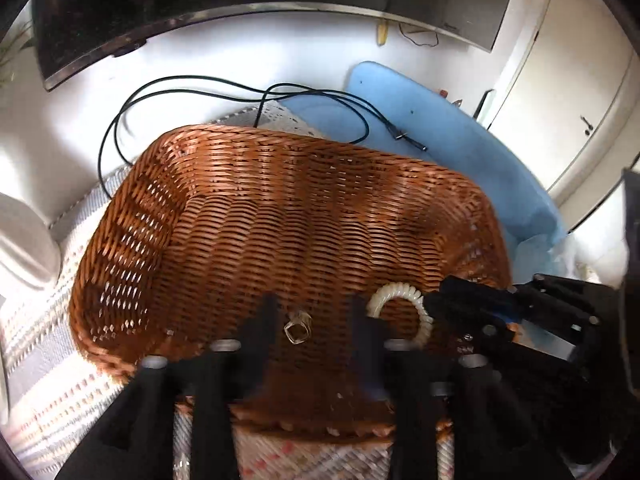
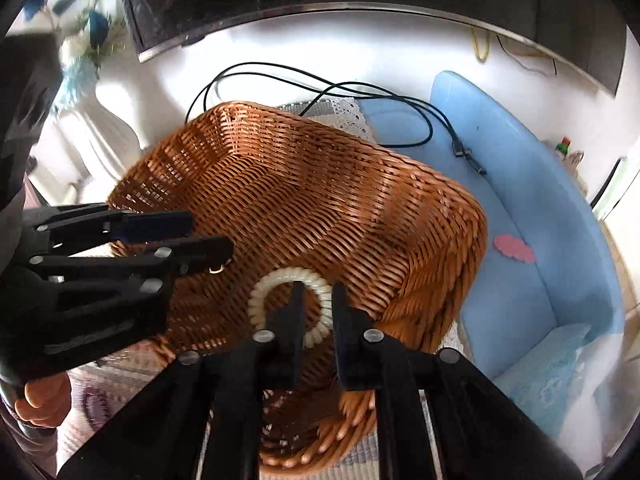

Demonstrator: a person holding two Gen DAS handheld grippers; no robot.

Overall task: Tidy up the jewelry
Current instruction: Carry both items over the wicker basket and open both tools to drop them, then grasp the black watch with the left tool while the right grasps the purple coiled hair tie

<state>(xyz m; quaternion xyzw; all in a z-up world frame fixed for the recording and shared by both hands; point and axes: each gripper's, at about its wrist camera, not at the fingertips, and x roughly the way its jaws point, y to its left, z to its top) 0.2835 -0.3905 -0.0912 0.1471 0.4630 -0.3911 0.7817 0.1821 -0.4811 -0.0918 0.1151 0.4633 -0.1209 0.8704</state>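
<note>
A brown wicker basket (image 1: 280,216) fills the middle of both views (image 2: 360,208). A small clear ring (image 1: 297,330) lies on its floor between the fingers of my open left gripper (image 1: 314,320), which hovers just above it. A cream spiral bracelet (image 1: 400,304) lies in the basket near its right side. My right gripper (image 2: 318,300) stands over the bracelet (image 2: 276,280) with its fingers slightly apart around the coil's right part; I cannot tell whether they pinch it. The left gripper also shows in the right wrist view (image 2: 200,240).
A black cable (image 1: 240,92) loops on the white surface behind the basket. A light blue cushion (image 2: 520,220) with a pink cloud shape (image 2: 514,248) lies to the right. A patterned woven mat (image 1: 60,380) lies under the basket. A dark screen (image 1: 200,0) stands behind.
</note>
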